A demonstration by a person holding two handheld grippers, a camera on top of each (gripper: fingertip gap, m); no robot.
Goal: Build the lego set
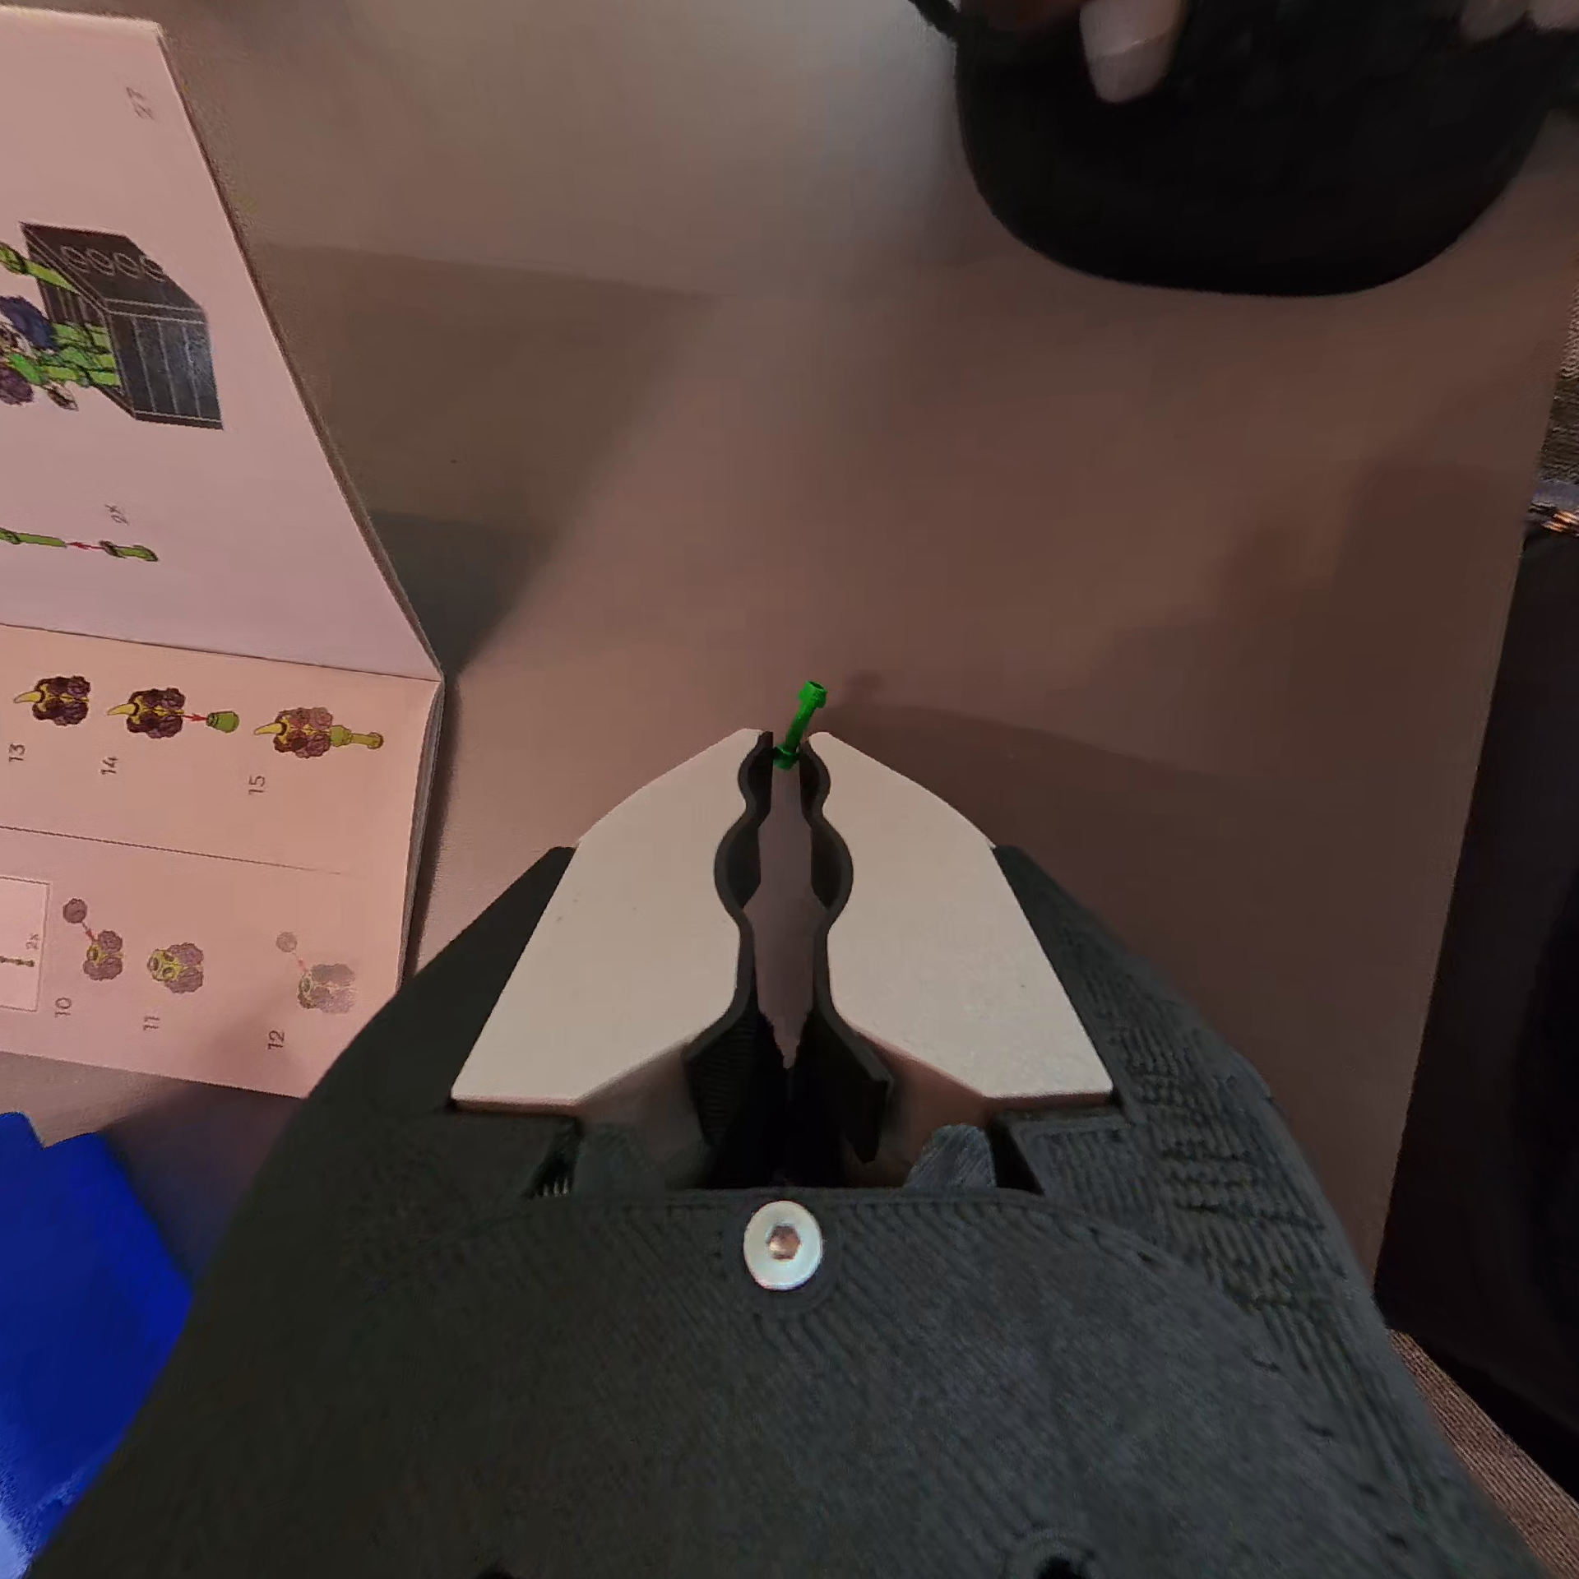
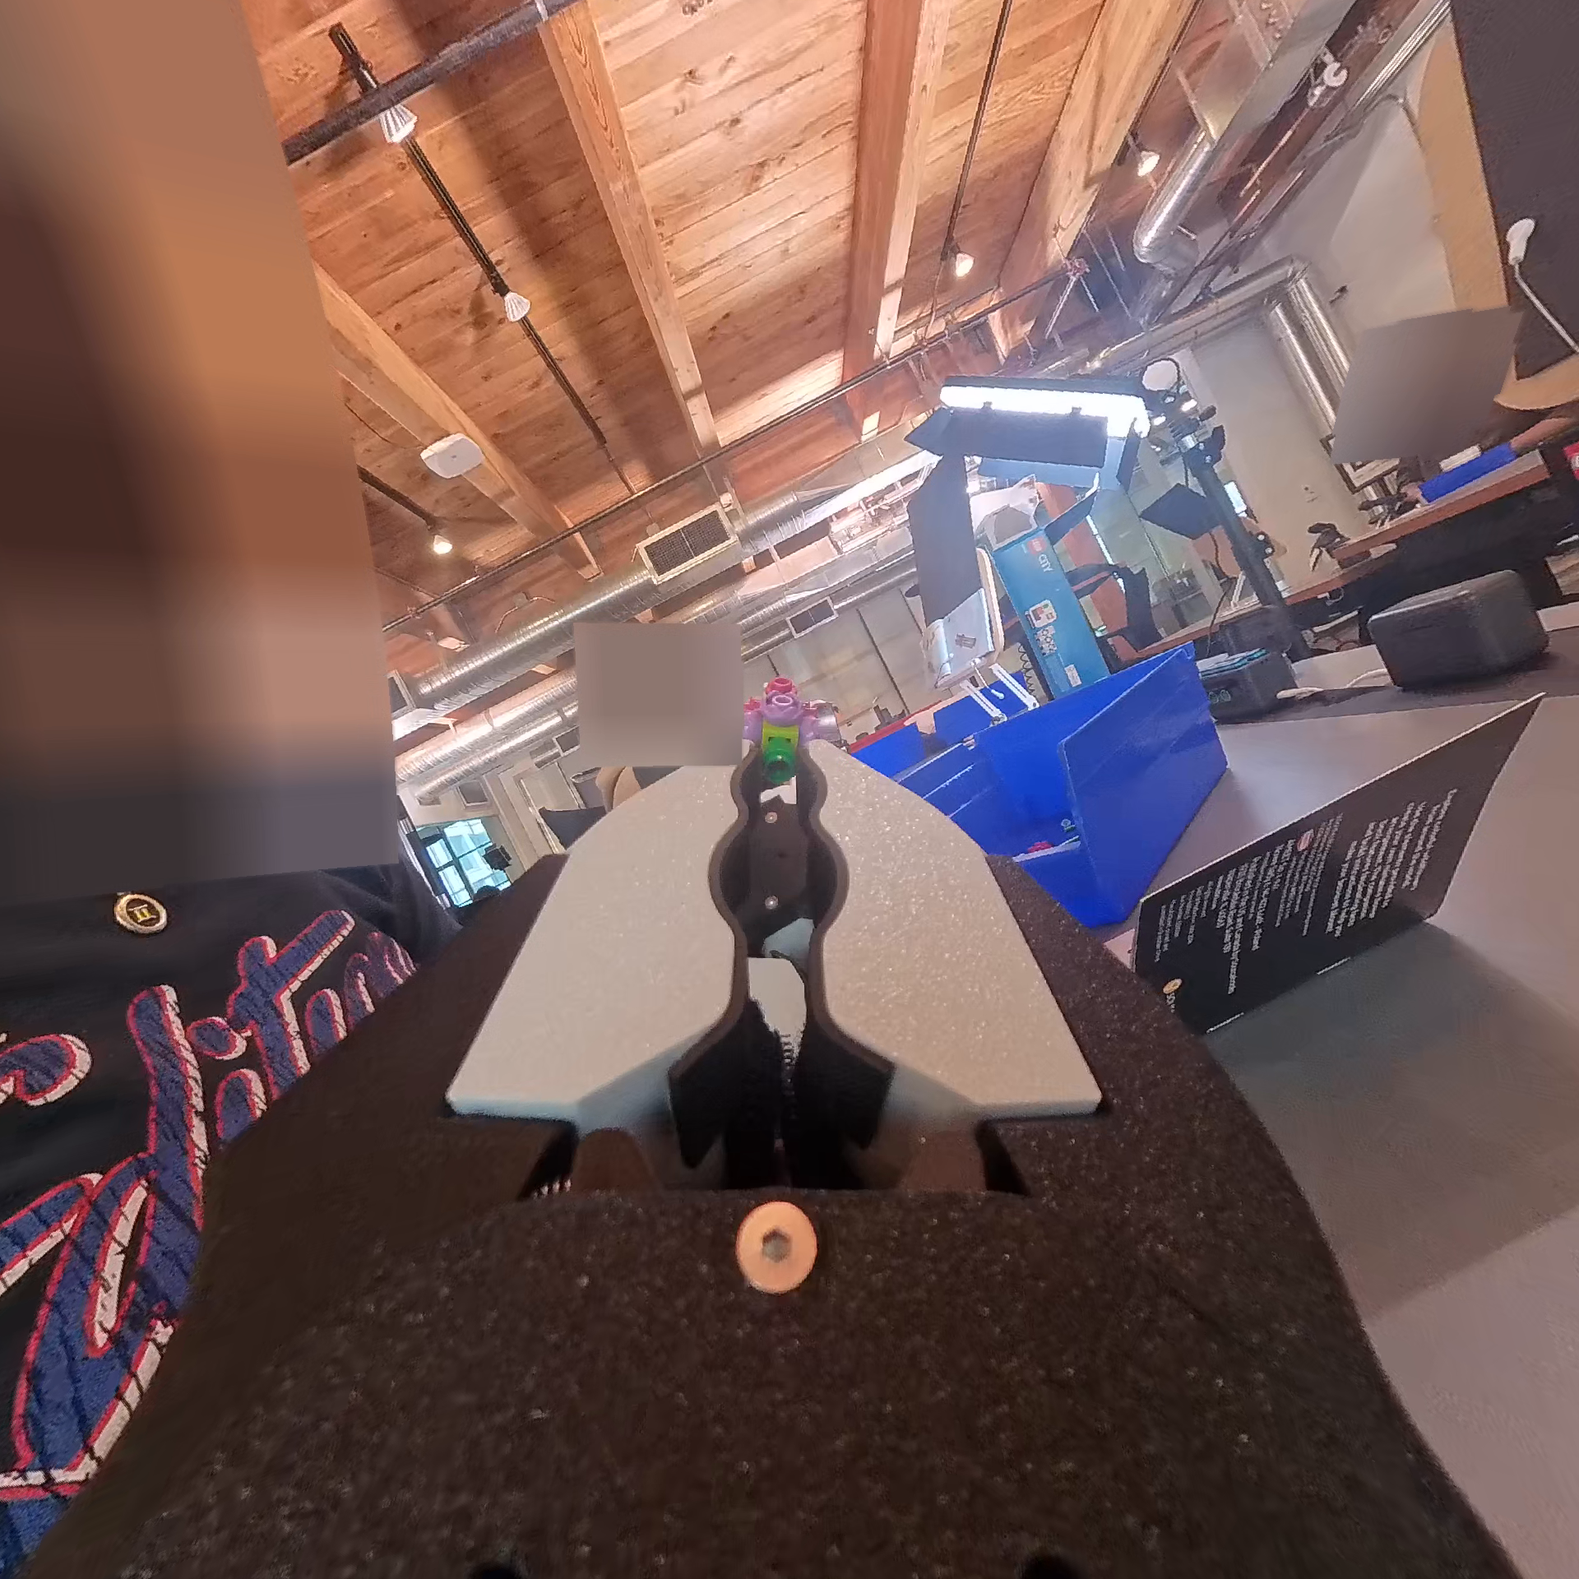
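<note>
I hold the green stem piece (image 1: 799,724) pinched at the tip of the left gripper (image 1: 787,752), above the brown table (image 1: 1111,555), and the purple flower cluster (image 2: 779,724) pinched at the tip of the right gripper (image 2: 776,769). Both grips are shallow; a misaligned push could twist either part free. My left gripper points down, instruction booklet (image 1: 214,641) at 9 o'clock; the right tilts upward, blue bin (image 2: 1111,769) at 2 o'clock.

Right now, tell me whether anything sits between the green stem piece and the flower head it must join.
Cannot tell: the left gripper pinches the green stem piece, the right gripper the flower head, but neither view shows both.
</note>
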